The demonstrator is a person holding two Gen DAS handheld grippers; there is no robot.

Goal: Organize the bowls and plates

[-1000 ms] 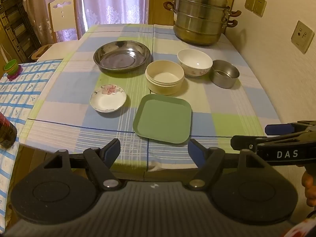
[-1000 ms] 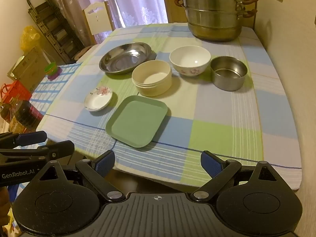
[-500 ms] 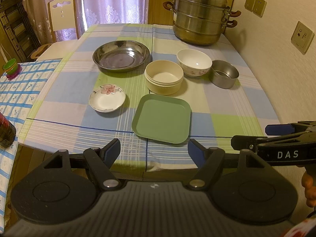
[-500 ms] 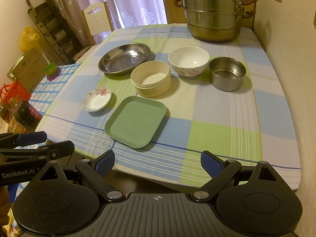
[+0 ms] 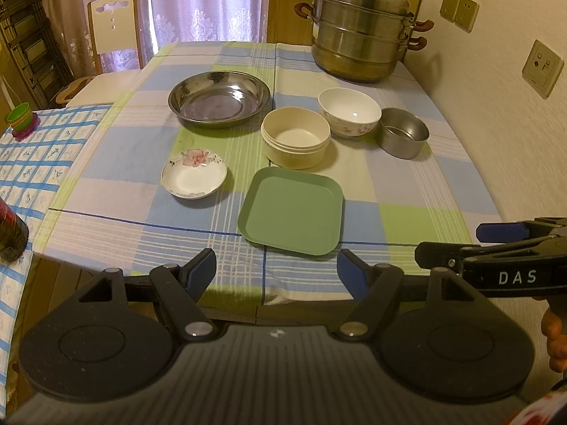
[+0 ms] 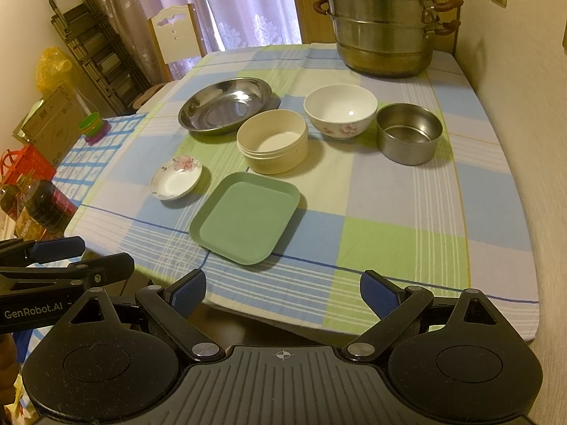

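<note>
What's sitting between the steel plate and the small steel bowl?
The cream bowl and white floral bowl, seen in the right wrist view.

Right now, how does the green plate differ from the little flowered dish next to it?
The green plate is square with rounded corners and plain; the flowered dish is round, white, with a pink blossom. The green plate looks clearly larger and lies nearer the table edge. Both sit empty, upright and apart on the checked tablecloth.
</note>
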